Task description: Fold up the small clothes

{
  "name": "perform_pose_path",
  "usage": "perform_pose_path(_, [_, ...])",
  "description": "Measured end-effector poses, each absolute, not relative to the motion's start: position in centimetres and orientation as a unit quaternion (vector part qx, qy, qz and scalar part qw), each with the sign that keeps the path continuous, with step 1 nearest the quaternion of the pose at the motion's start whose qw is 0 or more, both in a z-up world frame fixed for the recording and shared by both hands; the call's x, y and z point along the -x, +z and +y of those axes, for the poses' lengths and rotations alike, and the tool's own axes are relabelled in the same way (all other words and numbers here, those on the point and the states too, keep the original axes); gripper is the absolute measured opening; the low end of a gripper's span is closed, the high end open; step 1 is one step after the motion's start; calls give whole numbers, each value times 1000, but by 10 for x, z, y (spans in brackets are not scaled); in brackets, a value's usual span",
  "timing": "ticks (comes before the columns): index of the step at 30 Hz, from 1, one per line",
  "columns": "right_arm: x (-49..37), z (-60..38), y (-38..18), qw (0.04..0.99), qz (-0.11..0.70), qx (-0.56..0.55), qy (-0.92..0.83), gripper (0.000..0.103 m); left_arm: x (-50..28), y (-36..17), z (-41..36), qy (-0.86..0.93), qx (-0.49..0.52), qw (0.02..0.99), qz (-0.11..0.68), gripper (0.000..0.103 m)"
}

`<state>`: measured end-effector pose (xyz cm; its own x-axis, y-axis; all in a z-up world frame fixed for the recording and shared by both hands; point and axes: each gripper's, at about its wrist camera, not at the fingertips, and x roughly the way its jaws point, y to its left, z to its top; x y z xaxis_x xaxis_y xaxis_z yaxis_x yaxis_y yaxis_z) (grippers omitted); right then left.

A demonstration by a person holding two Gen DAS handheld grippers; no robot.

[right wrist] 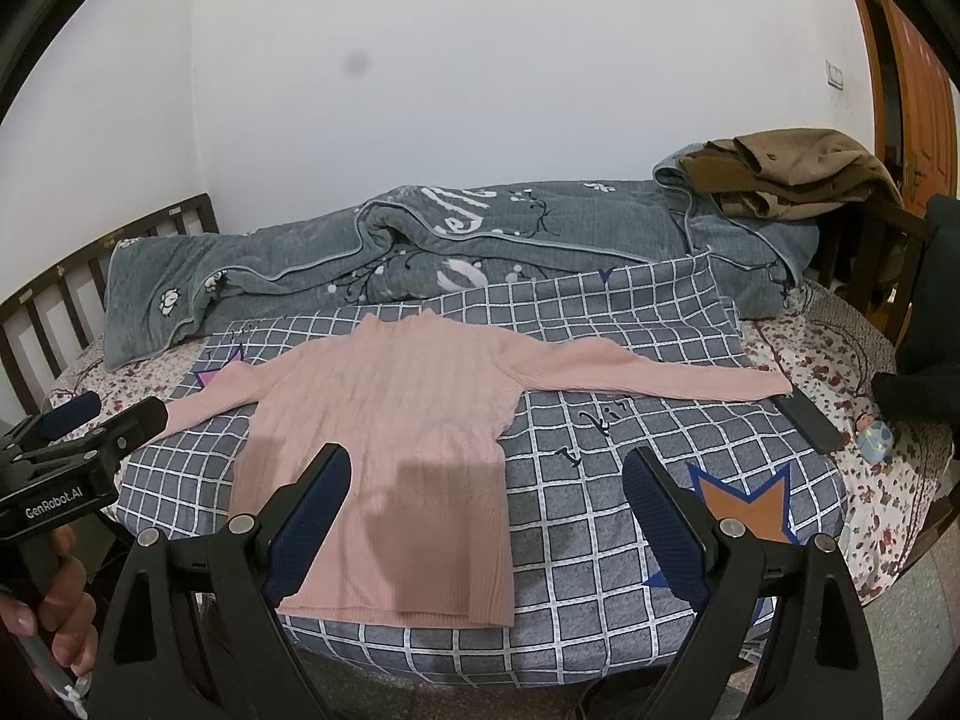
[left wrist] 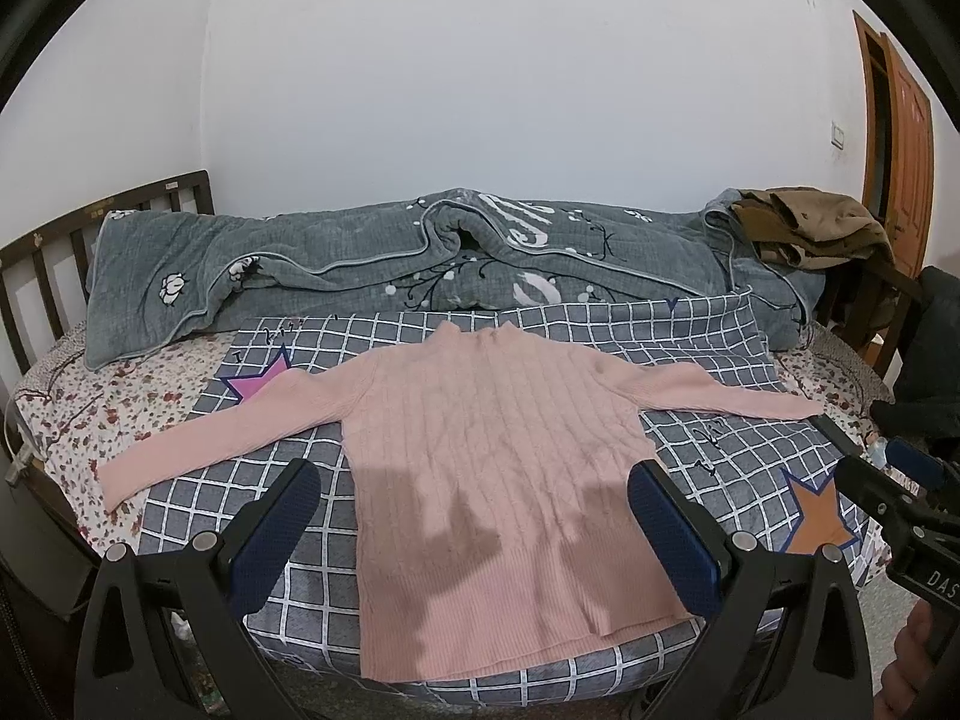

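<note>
The pink ribbed sweater (left wrist: 498,450) lies flat on the checked blanket (left wrist: 600,330), sleeves spread. The left gripper (left wrist: 474,510) and right gripper (right wrist: 486,504) hover near the hem — both wide open, empty. Risk: a deep pinch catches the blanket too, dragging both.
</note>
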<state>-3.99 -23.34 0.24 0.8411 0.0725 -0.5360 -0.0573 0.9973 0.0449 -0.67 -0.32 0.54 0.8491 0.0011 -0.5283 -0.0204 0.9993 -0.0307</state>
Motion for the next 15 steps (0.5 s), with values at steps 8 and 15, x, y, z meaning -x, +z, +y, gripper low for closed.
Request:
perform_pose_path(8, [41, -230, 5, 960, 279, -12, 35, 91, 7, 10, -2, 10, 21, 962, 271, 103])
perform_pose_path(15, [41, -225, 8, 960, 279, -8, 36, 91, 7, 9, 0, 6, 22, 963, 270, 103])
